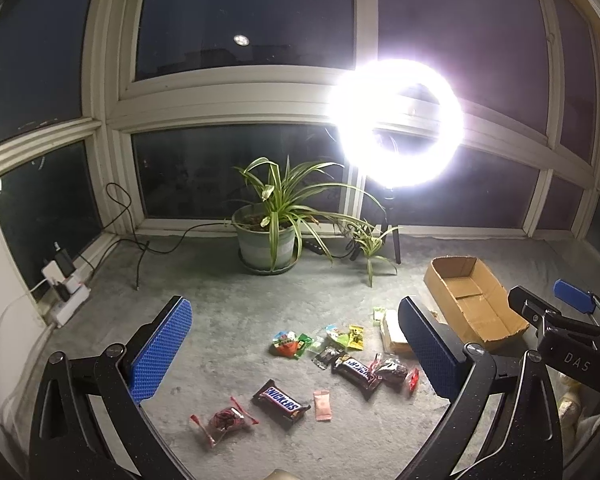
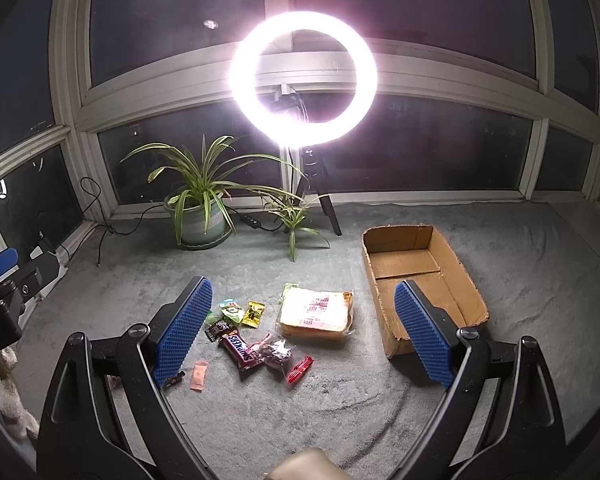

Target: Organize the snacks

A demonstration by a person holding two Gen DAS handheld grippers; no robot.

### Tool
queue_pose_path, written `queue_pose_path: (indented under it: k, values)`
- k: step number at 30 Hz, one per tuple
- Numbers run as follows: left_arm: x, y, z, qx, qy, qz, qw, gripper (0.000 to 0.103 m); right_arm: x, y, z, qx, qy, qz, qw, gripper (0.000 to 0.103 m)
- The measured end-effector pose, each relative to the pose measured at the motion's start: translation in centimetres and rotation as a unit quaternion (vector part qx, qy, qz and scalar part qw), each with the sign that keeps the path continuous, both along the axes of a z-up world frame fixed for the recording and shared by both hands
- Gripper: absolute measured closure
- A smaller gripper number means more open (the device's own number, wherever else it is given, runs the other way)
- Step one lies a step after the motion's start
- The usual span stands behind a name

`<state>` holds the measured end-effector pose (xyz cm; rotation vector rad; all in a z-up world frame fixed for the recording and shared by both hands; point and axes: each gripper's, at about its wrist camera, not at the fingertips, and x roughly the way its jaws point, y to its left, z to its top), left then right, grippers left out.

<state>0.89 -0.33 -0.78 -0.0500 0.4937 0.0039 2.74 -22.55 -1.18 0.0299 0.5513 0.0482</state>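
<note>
Several snacks lie scattered on the grey carpet: a Snickers bar (image 1: 281,398), a second Snickers bar (image 1: 357,369) (image 2: 239,349), a pink sachet (image 1: 322,405) (image 2: 199,376), a red-ended candy bag (image 1: 224,421), a dark candy bag (image 1: 392,370) (image 2: 278,354), a yellow packet (image 1: 356,336) (image 2: 253,313) and a bagged bread loaf (image 2: 317,314). An empty cardboard box (image 1: 474,298) (image 2: 420,276) sits to their right. My left gripper (image 1: 296,348) hangs open above the snacks. My right gripper (image 2: 303,330) is open too, over the bread, holding nothing.
A potted spider plant (image 1: 266,240) (image 2: 202,220) and a bright ring light on a tripod (image 1: 396,124) (image 2: 304,76) stand by the windows at the back. A power strip with cables (image 1: 66,292) lies at the left wall. The right gripper's body (image 1: 560,328) shows in the left wrist view.
</note>
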Motion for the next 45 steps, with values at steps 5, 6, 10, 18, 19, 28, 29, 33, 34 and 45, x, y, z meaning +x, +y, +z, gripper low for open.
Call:
queue_pose_path:
  k: [5,6,10,18,19,28,29,33,34,45]
  values:
    - [0.1,-0.1,0.0,-0.001,0.001,-0.001,1.0,0.001,0.0,0.0,0.0,0.0,0.001,0.001,1.0,0.008]
    - [0.1,-0.2,0.0,-0.002,0.001,-0.001,1.0,0.001,0.1,0.0,-0.1,0.0,0.002,0.002,1.0,0.008]
    - [0.1,-0.3,0.0,-0.003,0.001,-0.001,1.0,0.001,-0.2,0.2,-0.6,-0.001,0.002,0.003,1.0,0.008]
    - [-0.1,-0.1,0.0,-0.004,0.003,-0.001,1.0,0.001,-0.3,0.3,-0.6,0.0,0.002,0.002,1.0,0.008]
    - [-0.1,0.0,0.0,-0.005,0.003,-0.001,1.0,0.001,-0.2,0.2,-0.6,0.0,0.002,0.003,1.0,0.008]
    - [0.0,0.2,0.0,-0.006,0.005,-0.003,1.0,0.001,-0.2,0.2,-0.7,0.001,0.003,0.003,1.0,0.008]
    - [0.0,0.2,0.0,-0.006,0.005,-0.003,1.0,0.001,-0.3,0.3,-0.8,0.001,0.004,0.004,1.0,0.008]
    - [0.1,0.1,0.0,-0.006,0.007,-0.003,1.0,0.001,-0.3,0.3,-0.9,0.001,0.005,0.004,1.0,0.008]
    - [0.1,0.1,-0.1,-0.006,0.007,-0.003,1.0,0.001,-0.3,0.3,-0.9,0.0,0.005,0.004,1.0,0.008]
    - [0.3,0.1,-0.5,-0.009,0.012,-0.007,0.9999,0.001,0.0,0.5,-1.2,0.005,0.016,0.003,1.0,0.008]
